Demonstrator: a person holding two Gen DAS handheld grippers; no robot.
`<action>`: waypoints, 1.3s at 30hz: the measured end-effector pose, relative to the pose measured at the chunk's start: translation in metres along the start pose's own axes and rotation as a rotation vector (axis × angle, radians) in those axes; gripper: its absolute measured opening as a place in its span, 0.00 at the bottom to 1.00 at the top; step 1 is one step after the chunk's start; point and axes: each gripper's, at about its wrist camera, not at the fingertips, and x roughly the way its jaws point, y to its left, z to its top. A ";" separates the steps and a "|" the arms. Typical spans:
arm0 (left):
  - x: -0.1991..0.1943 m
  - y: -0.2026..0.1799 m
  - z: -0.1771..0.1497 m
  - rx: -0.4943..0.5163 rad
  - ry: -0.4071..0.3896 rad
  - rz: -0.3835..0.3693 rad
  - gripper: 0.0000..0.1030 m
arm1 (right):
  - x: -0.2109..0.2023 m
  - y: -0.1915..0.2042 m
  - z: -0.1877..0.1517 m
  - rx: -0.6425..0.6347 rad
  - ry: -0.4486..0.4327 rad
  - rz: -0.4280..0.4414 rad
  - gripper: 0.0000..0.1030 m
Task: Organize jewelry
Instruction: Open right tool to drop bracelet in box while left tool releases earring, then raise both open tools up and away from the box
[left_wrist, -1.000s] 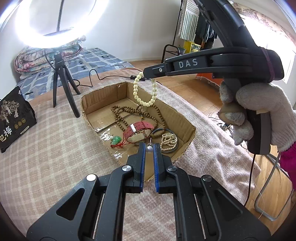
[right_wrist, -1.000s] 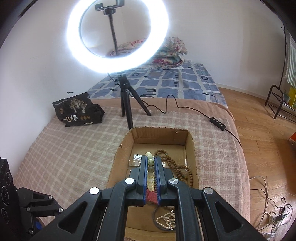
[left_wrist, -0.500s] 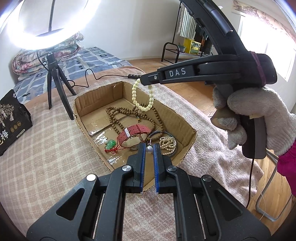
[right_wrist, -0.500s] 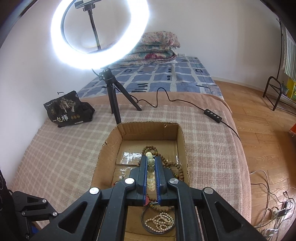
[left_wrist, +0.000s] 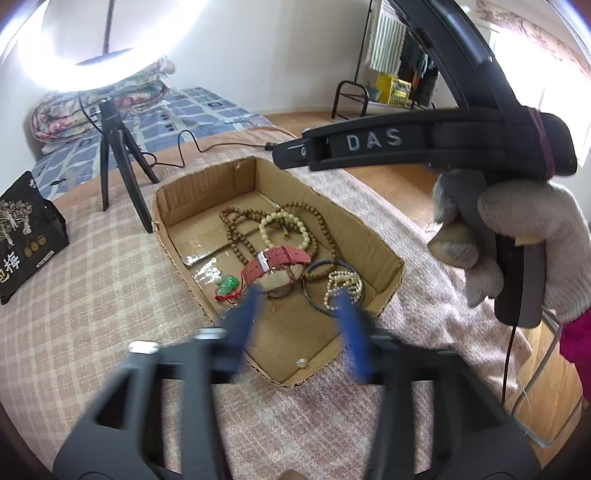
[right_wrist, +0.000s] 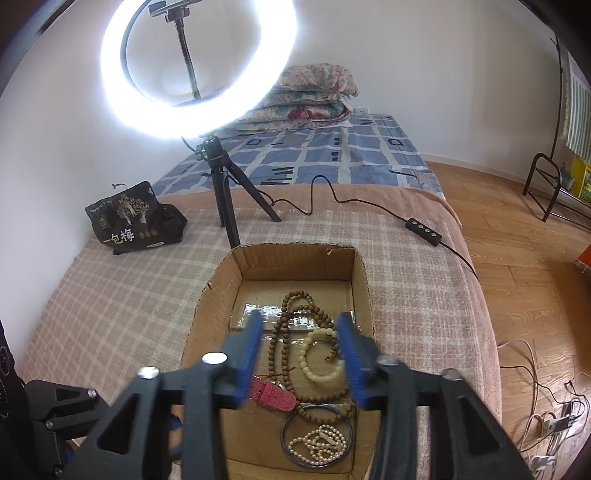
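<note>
1. The left gripper (left_wrist: 299, 321) has just been opening; its jaws stand apart with nothing between them.
2. The right gripper (right_wrist: 301, 354) has just been opening too, and holds nothing.
3. The cream bracelet (right_wrist: 319, 356) lies in the cardboard box (right_wrist: 295, 258), at 12 o'clock from the red watch (left_wrist: 277, 264).

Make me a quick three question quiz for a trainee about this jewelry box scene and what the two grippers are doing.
1. True or false: the right gripper has its jaws closed on the cream bead bracelet.
2. Which item lies alone at the near end of the cardboard box? A) small pearl B) red watch C) green pendant
3. Fill in: the white pearl string lies inside a dark ____.

Key
1. False. Its jaws have just been opening, and the bracelet lies in the box. The left gripper has just opened too.
2. A
3. bangle
</note>
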 end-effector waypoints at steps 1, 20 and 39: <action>-0.003 0.000 0.000 -0.001 -0.021 0.003 0.61 | -0.002 0.000 0.000 0.001 -0.011 -0.003 0.79; -0.007 0.005 -0.001 -0.004 -0.014 0.038 0.70 | 0.007 0.004 -0.008 0.036 0.022 -0.065 0.91; -0.067 0.005 -0.004 0.014 -0.084 0.085 0.70 | -0.054 0.029 -0.007 0.041 -0.044 -0.124 1.00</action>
